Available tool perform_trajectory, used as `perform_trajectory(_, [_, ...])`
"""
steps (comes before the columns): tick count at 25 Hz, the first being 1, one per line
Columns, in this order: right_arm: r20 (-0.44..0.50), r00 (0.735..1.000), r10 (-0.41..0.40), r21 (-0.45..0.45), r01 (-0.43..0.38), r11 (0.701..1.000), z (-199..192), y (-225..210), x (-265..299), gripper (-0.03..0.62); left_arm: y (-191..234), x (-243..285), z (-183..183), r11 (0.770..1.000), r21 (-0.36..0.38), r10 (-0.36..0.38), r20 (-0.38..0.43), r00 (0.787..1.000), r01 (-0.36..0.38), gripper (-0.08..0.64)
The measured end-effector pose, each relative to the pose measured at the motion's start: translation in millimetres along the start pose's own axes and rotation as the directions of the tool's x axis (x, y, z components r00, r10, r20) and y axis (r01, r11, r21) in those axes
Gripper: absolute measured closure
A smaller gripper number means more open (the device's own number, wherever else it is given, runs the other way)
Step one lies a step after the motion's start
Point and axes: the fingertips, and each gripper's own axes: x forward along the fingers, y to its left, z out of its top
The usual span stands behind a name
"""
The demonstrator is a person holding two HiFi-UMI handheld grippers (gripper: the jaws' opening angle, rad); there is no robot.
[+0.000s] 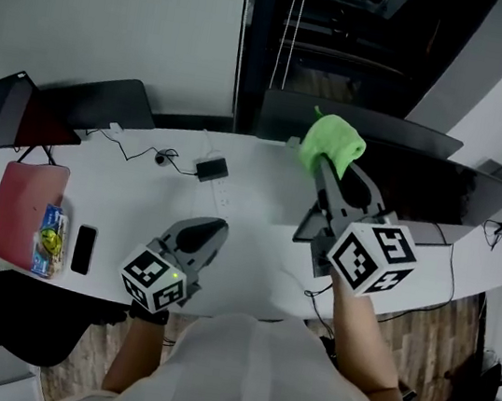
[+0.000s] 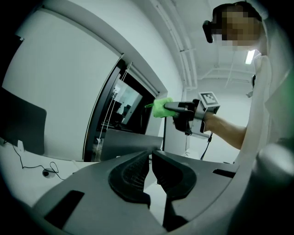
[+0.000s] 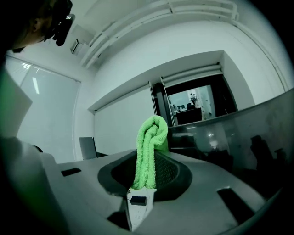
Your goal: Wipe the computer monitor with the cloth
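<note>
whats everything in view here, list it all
desk: one, white, across the head view
monitors: at least four, dark, along the desk's far edge
cloth: one, green, up by the middle monitor
pad: one, dull red, desk's left end
packet: one, multicoloured, on the pad's right edge
phone: one, black, right of the packet
adapter: one, black, mid-desk, cabled
left gripper: grey, jaws together, empty, over the desk's near edge
right gripper: grey, clamped on the cloth
</note>
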Motion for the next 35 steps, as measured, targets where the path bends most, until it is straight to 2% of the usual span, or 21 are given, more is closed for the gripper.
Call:
perform_trajectory(6, [-0.012,1.0,-0.01,0.036,0.01,0.999,-14,-5,-4,0.522,-5,3,-3,1.0,-0.002,-0.011,-0.012,1.0,0.011,0.526])
perform_trajectory(22, [-0.117,0.993,-0.025,0.029,0.029,0.999,-70,-12,-17,0.522,-17,8,-11,1.0,-0.002,-0.028,-0.025,0.999,0.028,0.526])
perform_trajectory(35, [-0.209,0.977,-0.051,0.029,0.058,0.998,-121,-18,-22,0.522,-19,8,-18,0.999,-0.009,-0.038,-0.044,0.998,0.038,0.526])
